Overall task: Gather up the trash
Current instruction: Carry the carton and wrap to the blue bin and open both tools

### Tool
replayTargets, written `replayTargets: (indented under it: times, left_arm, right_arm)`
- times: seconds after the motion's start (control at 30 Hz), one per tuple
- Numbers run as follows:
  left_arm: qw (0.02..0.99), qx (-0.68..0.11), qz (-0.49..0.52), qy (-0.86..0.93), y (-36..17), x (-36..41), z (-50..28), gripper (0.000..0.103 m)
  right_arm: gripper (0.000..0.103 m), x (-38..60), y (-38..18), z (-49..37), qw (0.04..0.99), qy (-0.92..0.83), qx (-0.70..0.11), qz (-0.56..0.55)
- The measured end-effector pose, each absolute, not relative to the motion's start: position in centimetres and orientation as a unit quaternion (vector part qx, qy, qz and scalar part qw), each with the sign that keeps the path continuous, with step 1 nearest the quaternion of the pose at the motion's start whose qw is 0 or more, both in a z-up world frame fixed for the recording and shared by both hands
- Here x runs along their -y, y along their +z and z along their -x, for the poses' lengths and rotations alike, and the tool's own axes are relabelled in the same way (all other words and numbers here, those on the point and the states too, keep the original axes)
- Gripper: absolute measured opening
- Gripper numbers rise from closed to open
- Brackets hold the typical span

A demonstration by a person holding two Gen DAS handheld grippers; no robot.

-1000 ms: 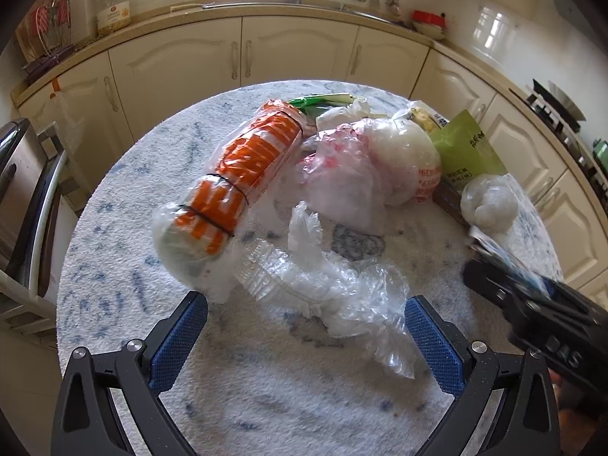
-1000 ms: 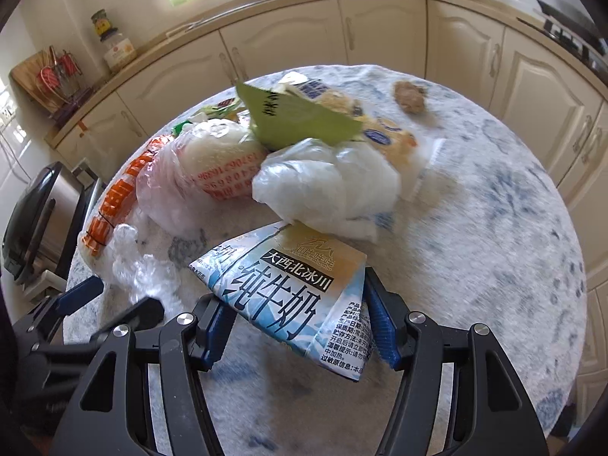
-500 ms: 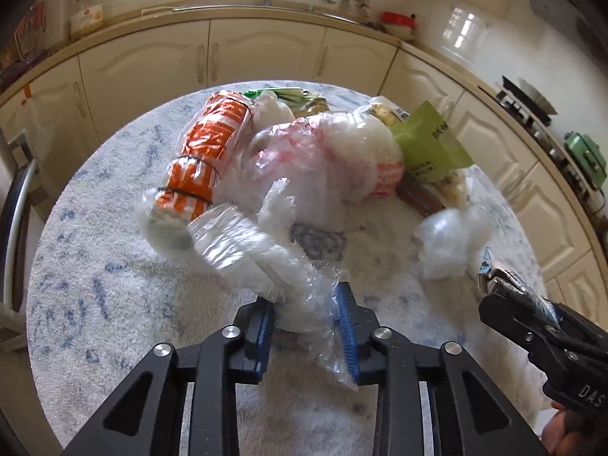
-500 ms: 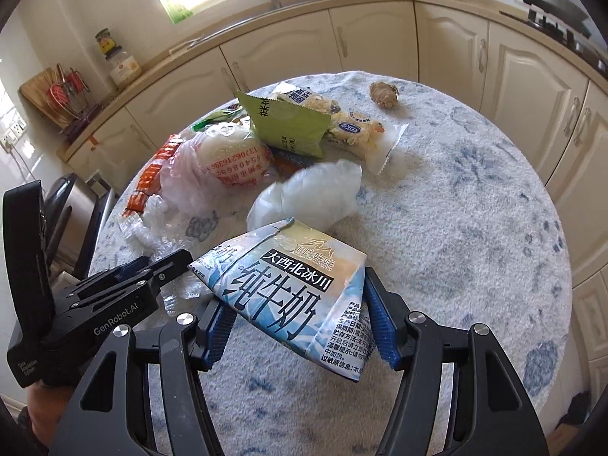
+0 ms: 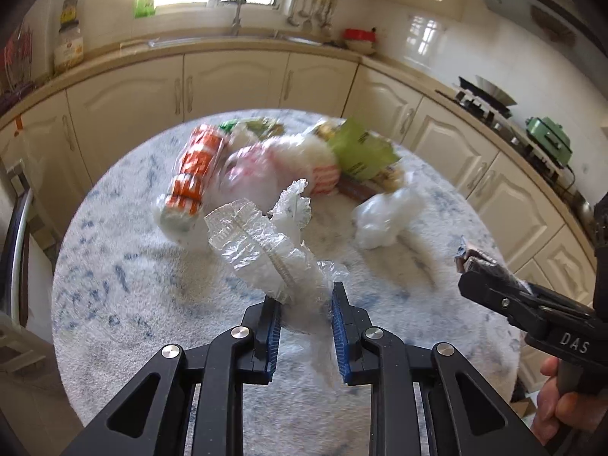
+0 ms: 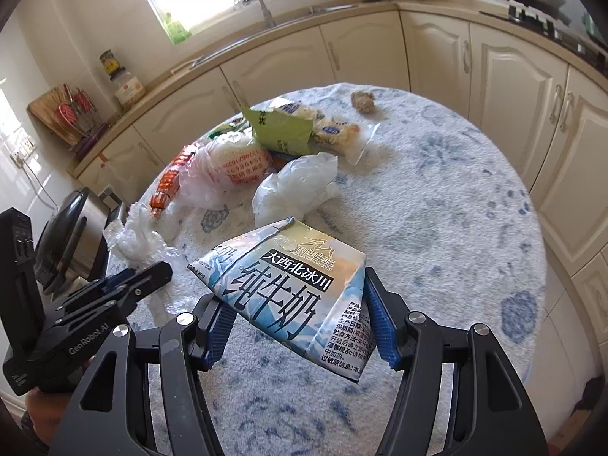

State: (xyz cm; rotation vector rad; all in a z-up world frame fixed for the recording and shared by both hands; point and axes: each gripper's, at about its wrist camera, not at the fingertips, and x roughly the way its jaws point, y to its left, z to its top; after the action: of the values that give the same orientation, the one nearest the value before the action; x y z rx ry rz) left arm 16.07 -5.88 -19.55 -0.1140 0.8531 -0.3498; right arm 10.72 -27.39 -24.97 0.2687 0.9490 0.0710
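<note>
My left gripper (image 5: 306, 306) is closing on a crumpled clear plastic wrapper (image 5: 262, 250), which sticks up between its blue pads, lifted above the round table (image 5: 152, 304). In the right wrist view the same wrapper (image 6: 133, 239) shows at the left, above the left gripper's black body. My right gripper (image 6: 294, 326) is shut on a flattened blue-and-white milk carton (image 6: 288, 288) held over the table. In the left wrist view the right gripper shows only side-on at the right edge, held by a hand (image 5: 562, 410).
More trash lies at the table's far side: an orange-striped bag (image 5: 193, 174), a red-printed white bag (image 6: 228, 167), a green packet (image 6: 281, 129), a snack packet (image 6: 334, 133), a crumpled white bag (image 6: 300, 186) and a brown lump (image 6: 363, 100). Cabinets ring the table. A chair (image 6: 60, 235) stands at the left.
The left gripper went from wide open to closed around the clear wrapper and lifted it off the table. Both grippers pulled back and up; the carton stays in the right gripper.
</note>
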Motion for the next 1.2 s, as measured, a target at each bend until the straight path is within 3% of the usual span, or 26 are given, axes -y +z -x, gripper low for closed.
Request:
replayTargets:
  times: [0.3,0.57,0.8,1.2]
  left_arm:
    - [0.908,-0.344,0.015,-0.238,-12.3,10.7,-10.9,0.02]
    - [0.884,-0.322,-0.037,-0.335,-10.7,20.2,-8.5,0.02]
    - [0.822,-0.369,-0.077,-0.428,-14.7,30.4,-6.6,0.02]
    - [0.718,-0.483,-0.189,-0.465,-27.5,45.2,-7.1,0.021]
  right_arm:
    - [0.063,32.0,-21.2,-7.0,0.899,-0.006,-0.41,-0.15]
    - [0.063,40.4,-18.0,-1.2,0.909,-0.098,-0.364,-0.176]
    - [0.063,49.2,-19.9,4.5,0.881,-0.209,-0.371,-0.203]
    - [0.063,59.5,-33.2,9.1,0.792,-0.278,-0.455,-0.297]
